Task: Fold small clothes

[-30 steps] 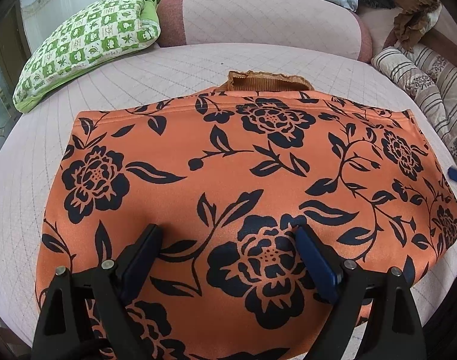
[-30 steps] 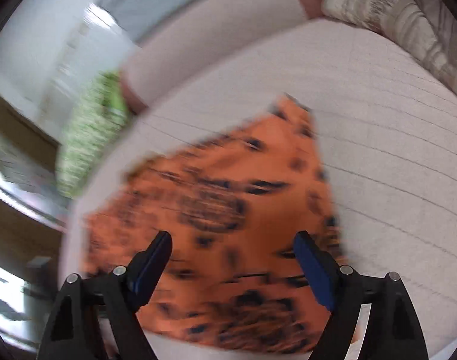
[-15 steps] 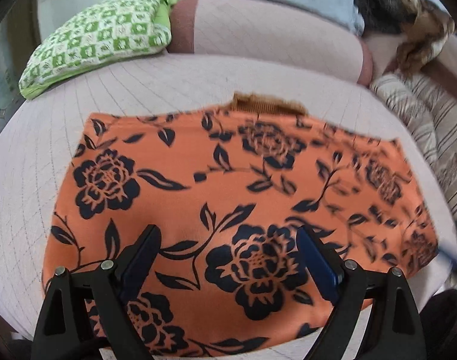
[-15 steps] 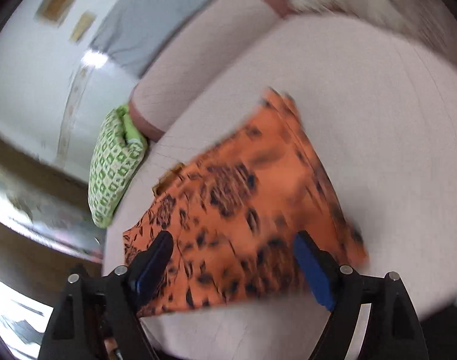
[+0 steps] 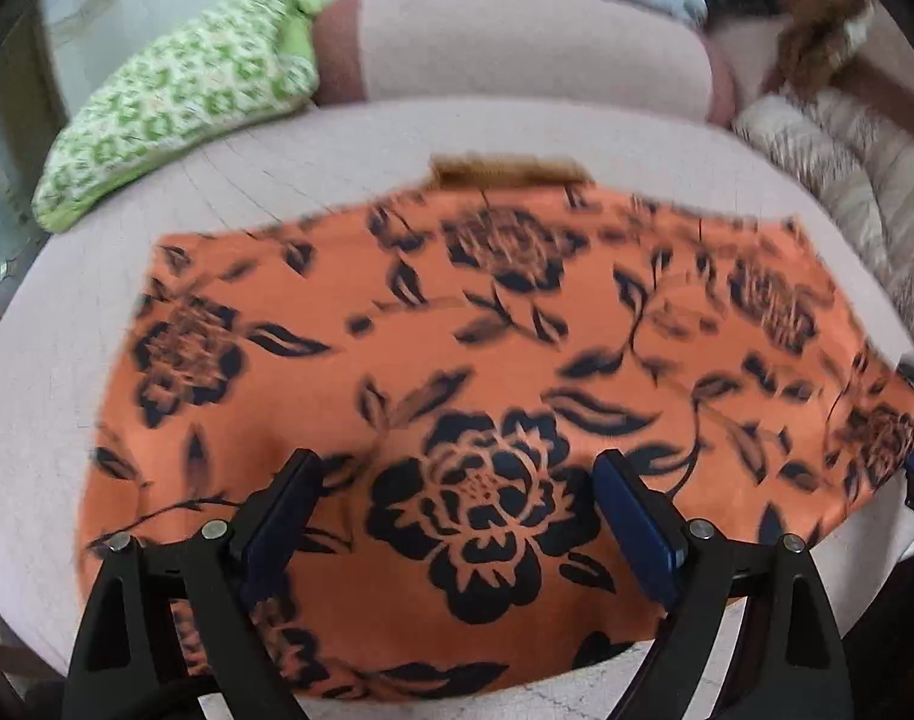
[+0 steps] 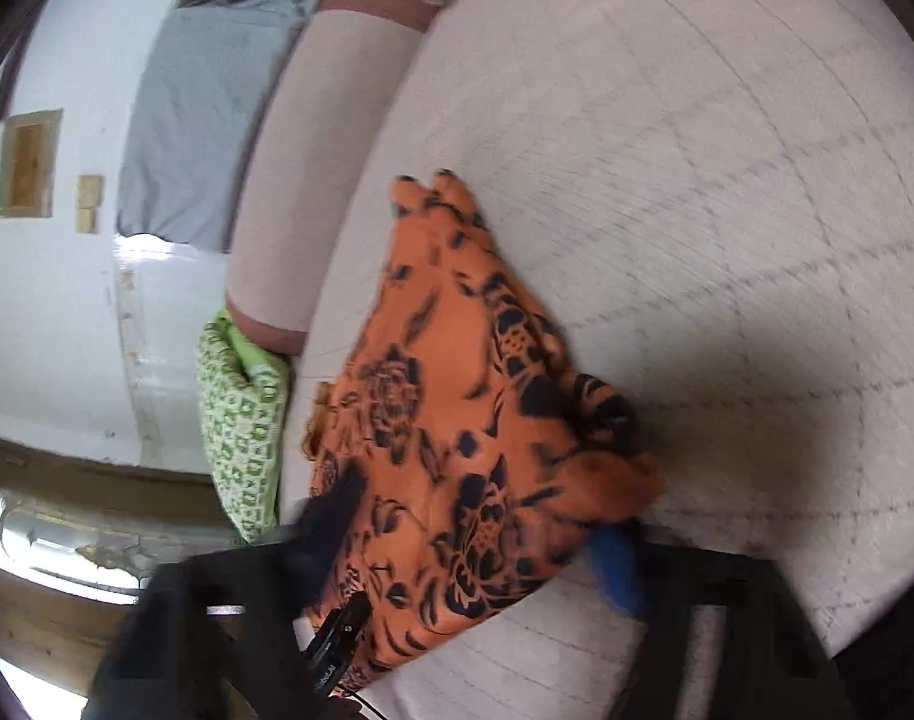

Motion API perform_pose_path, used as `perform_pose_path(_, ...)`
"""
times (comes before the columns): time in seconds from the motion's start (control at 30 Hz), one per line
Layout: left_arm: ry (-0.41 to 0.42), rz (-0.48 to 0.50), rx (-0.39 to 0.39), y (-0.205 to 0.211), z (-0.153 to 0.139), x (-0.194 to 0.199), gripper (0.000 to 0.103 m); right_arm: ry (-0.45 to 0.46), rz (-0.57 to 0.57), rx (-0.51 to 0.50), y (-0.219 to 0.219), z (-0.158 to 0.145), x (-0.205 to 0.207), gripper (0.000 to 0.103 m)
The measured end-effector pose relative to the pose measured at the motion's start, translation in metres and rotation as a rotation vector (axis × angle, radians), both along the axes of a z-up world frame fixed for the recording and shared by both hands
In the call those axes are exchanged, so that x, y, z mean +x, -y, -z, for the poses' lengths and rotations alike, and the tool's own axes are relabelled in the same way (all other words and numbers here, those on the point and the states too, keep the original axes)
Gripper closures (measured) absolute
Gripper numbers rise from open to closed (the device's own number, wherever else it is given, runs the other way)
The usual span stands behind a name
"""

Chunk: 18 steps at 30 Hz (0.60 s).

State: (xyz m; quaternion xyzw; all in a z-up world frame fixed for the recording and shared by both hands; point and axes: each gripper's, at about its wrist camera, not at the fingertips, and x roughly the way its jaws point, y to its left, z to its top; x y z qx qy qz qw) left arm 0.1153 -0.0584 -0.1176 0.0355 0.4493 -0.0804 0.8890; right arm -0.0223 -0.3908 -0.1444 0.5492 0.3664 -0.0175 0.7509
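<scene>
Right gripper (image 6: 475,531) rolled, dropped; fingers closing around orange garment (image 6: 457,396) corner. Left gripper (image 5: 457,516) fingers spread.

An orange flowered garment (image 6: 457,420) is seen lying on a pale quilted bed (image 6: 727,210). The right gripper (image 6: 475,546) is set over its near corner, jaws closing, bunched cloth between them. A green patterned pillow (image 6: 240,420) is noted beyond, against a pink bolster (image 6: 312,180).
</scene>
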Motion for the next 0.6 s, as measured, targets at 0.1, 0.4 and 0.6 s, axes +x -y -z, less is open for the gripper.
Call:
perform_pose_path(0.1,0.100,-0.024,-0.022,-0.009,-0.021,-0.010,0.012,-0.027,-0.011,-0.027,0.001,0.001,0.002,0.056)
perform_pose_path(0.4,0.059,-0.009,-0.011,-0.011,-0.017,-0.012,0.014,-0.049,-0.099,-0.202,-0.010,-0.007,0.026,0.089)
perform_pose_path(0.6,-0.021,0.046,0.084,-0.011,0.024,-0.005,0.011,-0.097,-0.151,-0.363,-0.025,-0.015,0.037,0.089)
